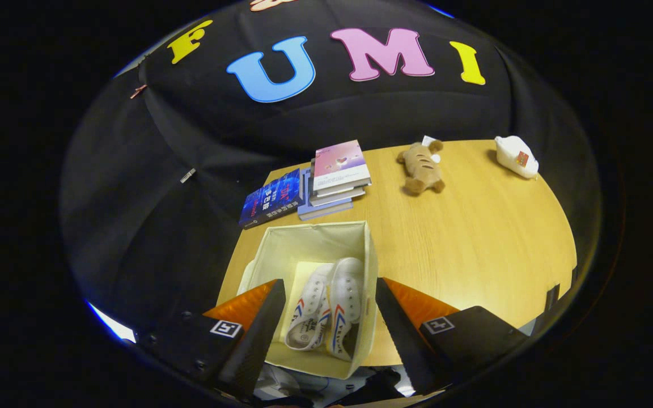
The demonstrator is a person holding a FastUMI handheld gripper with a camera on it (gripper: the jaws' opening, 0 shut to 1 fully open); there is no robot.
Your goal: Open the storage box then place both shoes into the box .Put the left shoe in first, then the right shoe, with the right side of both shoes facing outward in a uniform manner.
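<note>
Shoes first: two white canvas sneakers with red and blue stripes on the side lie inside the cream fabric storage box (pixel 367 255), one beside the other and touching. The left one (pixel 307 314) lies closer to my left finger, the right one (pixel 344 306) next to the right wall of the box. Both point the same way, toes away from me, and both seem to be tipped on the side so that the striped face looks up and outward. Whether this is really the right side of each shoe, I cannot say for sure.

The box is open at the top and stands at the near edge of the round light wooden table (pixel 491 249), just ahead of my fingers and between them.

My gripper (pixel 329 331) hangs above the box with its two fingers spread wide — they hold nothing and touch neither shoe.

Beyond the box there is a small stack of books with a pink cover on top (pixel 338 170) and a dark blue book (pixel 272 198) beside it. Further on the table lie a brown plush toy (pixel 422 165) and a white soft pouch with a red label (pixel 516 156), well apart from the box.

As I judge it, the task is nearly finished — box open, both shoes inside. What is left is maybe only to check the orientation and take the tool away.
</note>
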